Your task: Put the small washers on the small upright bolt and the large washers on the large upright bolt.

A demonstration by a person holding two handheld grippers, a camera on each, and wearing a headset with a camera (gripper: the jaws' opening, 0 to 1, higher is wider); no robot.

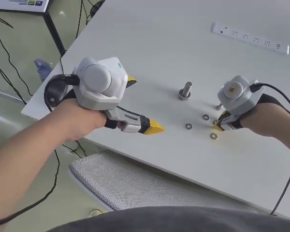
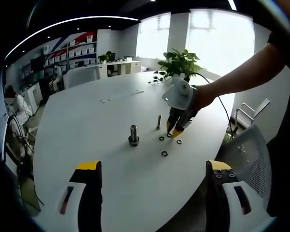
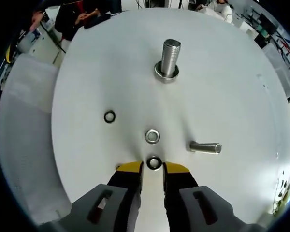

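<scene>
The large upright bolt stands mid-table with a washer around its base. To its right is the thin small bolt. Loose washers lie on the white table in front of the bolts. My right gripper points down at the table, its jaws drawn narrow around one washer at the fingertips. Another washer lies just ahead. My left gripper hovers wide open to the left of the bolts, holding nothing.
A white power strip lies at the far right of the table. A grey mesh chair sits below the near table edge, with cables on the floor at left. A potted plant stands beyond the table.
</scene>
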